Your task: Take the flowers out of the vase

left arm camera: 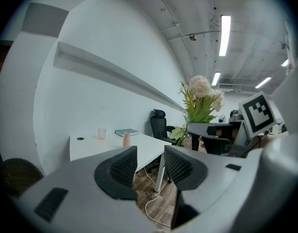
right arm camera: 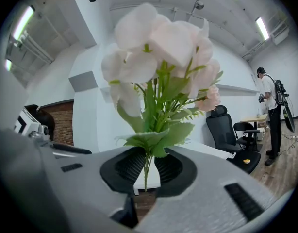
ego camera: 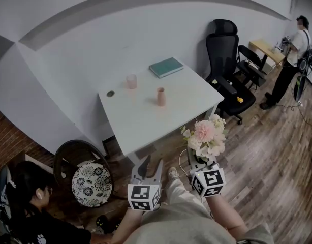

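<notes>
left gripper (ego camera: 151, 166) — jaws apart, nothing between them, near edge of the table (ego camera: 146, 126) | vase (ego camera: 161, 96) upright on table, farther off | right gripper (ego camera: 197, 162) — clamped on stems of flowers (ego camera: 206, 135), right of table, well apart from vase

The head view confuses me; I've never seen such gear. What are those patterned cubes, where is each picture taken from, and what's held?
A person carries two handheld grippers; the cubes are part of them. One picture comes from a head camera looking down, the others from a camera on each gripper. The right gripper grips pink flowers by the stem; the left gripper is open and empty. On the table are a vase, a cup and a book.
</notes>
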A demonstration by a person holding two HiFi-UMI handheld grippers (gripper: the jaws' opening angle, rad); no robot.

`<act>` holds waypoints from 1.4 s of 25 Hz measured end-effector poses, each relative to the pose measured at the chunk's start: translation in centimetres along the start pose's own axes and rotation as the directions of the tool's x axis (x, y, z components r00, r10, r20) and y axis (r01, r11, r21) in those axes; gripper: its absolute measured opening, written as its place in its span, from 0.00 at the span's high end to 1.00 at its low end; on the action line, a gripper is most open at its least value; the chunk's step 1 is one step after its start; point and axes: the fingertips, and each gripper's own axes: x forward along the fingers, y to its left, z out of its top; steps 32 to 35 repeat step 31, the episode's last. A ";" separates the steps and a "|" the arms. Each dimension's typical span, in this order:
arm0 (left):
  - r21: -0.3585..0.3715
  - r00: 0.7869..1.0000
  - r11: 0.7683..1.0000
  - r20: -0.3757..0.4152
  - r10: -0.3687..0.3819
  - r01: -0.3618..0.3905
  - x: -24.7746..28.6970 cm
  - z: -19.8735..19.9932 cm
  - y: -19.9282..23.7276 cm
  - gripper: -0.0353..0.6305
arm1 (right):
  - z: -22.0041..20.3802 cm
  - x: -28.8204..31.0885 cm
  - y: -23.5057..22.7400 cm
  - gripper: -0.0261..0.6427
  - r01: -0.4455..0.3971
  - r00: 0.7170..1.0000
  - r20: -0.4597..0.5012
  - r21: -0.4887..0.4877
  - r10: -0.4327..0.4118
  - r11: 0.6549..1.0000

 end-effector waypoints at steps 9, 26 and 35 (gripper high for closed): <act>-0.006 1.000 1.000 0.000 -0.001 0.001 0.1 0.1 0.3 0.70 | 0.1 0.2 0.1 0.88 0.007 1.000 -0.003 0.002 -0.007 1.000; -0.017 1.000 1.000 0.000 0.002 -0.002 0.5 0.1 0.7 0.70 | 0.2 0.7 0.0 0.88 0.011 1.000 0.000 0.010 -0.011 1.000; -0.020 1.000 1.000 0.001 0.005 -0.005 0.7 0.0 1.1 0.70 | 0.5 1.1 0.2 0.88 0.008 1.000 0.012 0.011 -0.008 1.000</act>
